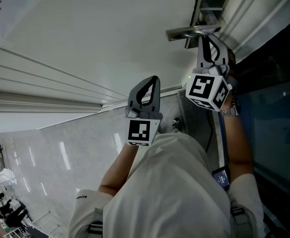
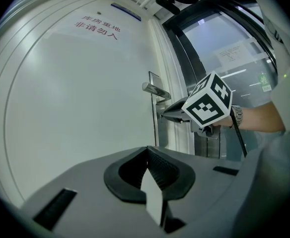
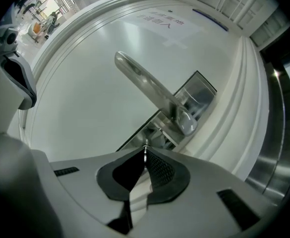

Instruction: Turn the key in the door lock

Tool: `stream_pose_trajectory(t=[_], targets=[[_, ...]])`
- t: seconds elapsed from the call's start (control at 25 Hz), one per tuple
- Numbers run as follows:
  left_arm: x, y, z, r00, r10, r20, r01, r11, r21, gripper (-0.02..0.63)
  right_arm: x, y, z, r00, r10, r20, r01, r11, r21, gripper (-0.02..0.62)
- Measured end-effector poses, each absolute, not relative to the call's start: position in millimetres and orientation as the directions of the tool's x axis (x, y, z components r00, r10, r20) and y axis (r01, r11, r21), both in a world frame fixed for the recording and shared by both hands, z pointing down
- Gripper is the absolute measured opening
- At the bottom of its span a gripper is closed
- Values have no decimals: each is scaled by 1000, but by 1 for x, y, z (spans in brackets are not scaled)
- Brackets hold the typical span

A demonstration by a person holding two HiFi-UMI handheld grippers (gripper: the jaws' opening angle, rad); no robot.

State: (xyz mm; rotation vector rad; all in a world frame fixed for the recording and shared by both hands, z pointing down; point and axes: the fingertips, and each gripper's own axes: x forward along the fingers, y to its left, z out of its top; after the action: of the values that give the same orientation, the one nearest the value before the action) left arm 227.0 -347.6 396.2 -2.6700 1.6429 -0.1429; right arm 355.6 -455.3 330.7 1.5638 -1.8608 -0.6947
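White door (image 1: 85, 38), red lettering (image 2: 96, 28) near top; glass panel (image 2: 229, 48) beside frame. Lever handle (image 3: 150, 90) projects from lock plate (image 3: 200, 94), close over right tongs (image 3: 145, 153). Key (image 3: 145, 145): small metal stub in lock under lever, right at tong tips. Right tongs closed, pinching key. Left tongs (image 2: 148, 155) closed on nothing, held off door, well apart from lock.

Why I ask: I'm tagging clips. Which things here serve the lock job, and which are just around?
Job: right gripper, jaws shut on the key; lock plate; door.
Just around: left gripper, jaws shut and empty; handle; door sign; glass panel.
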Motion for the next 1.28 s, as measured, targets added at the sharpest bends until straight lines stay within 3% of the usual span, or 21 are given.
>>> stream_pose_trajectory(t=[0.4, 0.68, 1.0, 1.28], targets=[[223, -349, 397, 439, -895, 78, -895, -443, -49, 9, 356, -455, 328, -149, -983, 104, -817, 182, 547, 11], [227, -348, 398, 442, -893, 80, -894, -446, -39, 8, 361, -456, 325, -174, -980, 94, -936, 194, 292, 11], [227, -347, 398, 438, -896, 79, -896, -441, -40, 9, 364, -456, 325, -190, -978, 83, -965, 202, 166, 11], [231, -350, 398, 443, -893, 83, -893, -448, -49, 9, 371, -458, 326, -263, -960, 99, -957, 246, -156, 11]])
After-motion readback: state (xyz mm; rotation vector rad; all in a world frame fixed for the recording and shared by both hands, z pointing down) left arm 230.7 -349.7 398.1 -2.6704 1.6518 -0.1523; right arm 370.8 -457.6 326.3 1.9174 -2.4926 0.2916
